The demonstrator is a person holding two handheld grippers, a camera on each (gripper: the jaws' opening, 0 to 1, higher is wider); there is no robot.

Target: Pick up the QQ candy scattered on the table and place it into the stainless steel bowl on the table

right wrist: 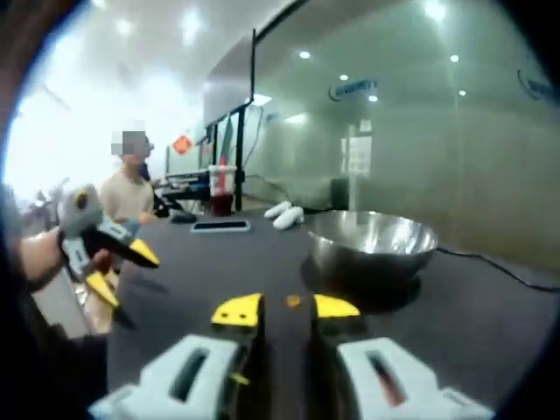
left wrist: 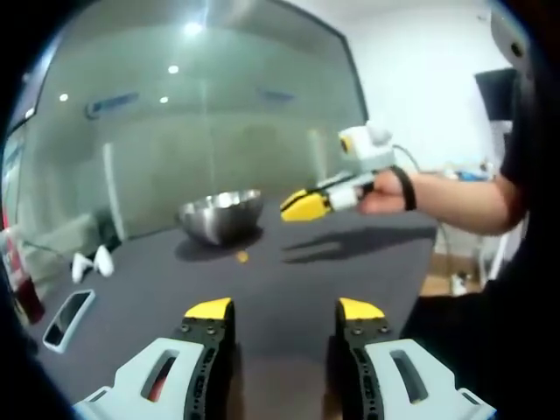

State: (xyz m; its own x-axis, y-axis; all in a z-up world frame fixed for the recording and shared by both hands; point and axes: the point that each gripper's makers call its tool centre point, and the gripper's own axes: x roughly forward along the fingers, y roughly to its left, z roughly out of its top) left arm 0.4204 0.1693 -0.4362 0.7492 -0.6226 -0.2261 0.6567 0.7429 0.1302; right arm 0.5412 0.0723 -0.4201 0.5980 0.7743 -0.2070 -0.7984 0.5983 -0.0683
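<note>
The left claw (left wrist: 284, 308) hangs above the dark table (left wrist: 350, 254), tips wide apart and empty. The right claw (right wrist: 286, 308) has its tips narrowly apart around a small orange QQ candy (right wrist: 293, 301) lying just before the stainless steel bowl (right wrist: 372, 245).

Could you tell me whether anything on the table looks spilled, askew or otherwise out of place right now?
Only one thing stands out: a small orange candy lies loose on the dark table, just in front of the stainless steel bowl rather than inside it. The bowl itself sits upright, and nothing looks spilled or damaged.
</note>
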